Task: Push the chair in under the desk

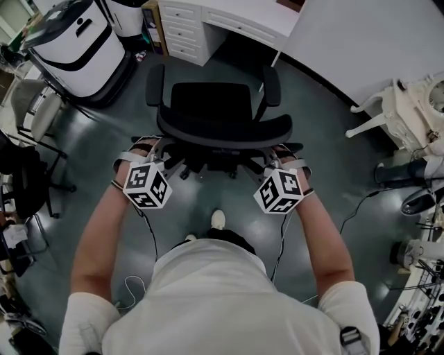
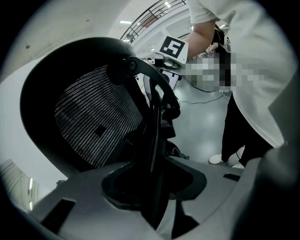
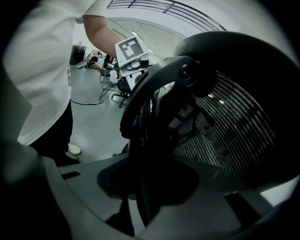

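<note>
Left claw (image 2: 157, 182) is clenched on the dark rim of the backrest (image 1: 225, 132), the rim running straight down into the gap between its jaws; right claw (image 3: 145, 185) is clamped the same way on the rim's other end, so the two grip the chair (image 1: 208, 100) from behind, one at each side; both point forward and down, marker cubes riding on top; just past the left claw's jaws the backrest mesh (image 2: 93, 122) fills the left gripper view; beyond both claws lie the black seat and the two armrests (image 1: 155, 83); farther ahead stands the white bench (image 1: 243, 17) with its drawers (image 1: 182, 28) to the left of the dark opening; the seat stands out on the grey floor (image 1: 326, 139) facing that opening, not under the top; behind the claws, between the forearms, a pale shoe (image 1: 218, 219) is planted; cables (image 1: 149, 232) trail down from each claw.
</note>
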{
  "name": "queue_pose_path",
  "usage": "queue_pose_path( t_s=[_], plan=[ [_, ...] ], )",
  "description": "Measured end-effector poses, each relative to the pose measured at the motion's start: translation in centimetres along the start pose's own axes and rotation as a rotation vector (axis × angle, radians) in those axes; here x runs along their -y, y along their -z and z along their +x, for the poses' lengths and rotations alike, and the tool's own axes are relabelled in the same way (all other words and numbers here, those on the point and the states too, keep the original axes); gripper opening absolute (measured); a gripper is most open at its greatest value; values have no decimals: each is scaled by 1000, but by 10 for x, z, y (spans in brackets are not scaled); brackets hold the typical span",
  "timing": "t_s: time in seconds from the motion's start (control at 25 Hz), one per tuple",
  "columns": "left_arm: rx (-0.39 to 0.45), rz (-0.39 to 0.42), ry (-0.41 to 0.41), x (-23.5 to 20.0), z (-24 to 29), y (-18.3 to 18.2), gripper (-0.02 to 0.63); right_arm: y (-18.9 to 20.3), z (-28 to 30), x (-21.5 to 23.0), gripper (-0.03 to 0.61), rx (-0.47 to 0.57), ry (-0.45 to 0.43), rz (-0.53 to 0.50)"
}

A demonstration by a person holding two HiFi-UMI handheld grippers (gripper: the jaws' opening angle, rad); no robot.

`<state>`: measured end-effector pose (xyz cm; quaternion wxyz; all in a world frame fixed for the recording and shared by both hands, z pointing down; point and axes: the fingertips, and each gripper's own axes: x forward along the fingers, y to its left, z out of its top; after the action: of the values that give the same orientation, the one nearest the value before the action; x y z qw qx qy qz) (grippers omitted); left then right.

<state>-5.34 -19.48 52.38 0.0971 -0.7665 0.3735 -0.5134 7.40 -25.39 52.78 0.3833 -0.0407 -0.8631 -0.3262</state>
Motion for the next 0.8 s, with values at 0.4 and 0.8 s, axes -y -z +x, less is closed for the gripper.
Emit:
queue_pose_path(
  t_s=[0.4,0.8],
  plan=[
    [-3,-9,22,-37,10,26,153,-11,28,27,123,-18,11,16],
    [14,17,29,-75,23,56,155,-21,63,57,123,-43,17,50]
  ],
)
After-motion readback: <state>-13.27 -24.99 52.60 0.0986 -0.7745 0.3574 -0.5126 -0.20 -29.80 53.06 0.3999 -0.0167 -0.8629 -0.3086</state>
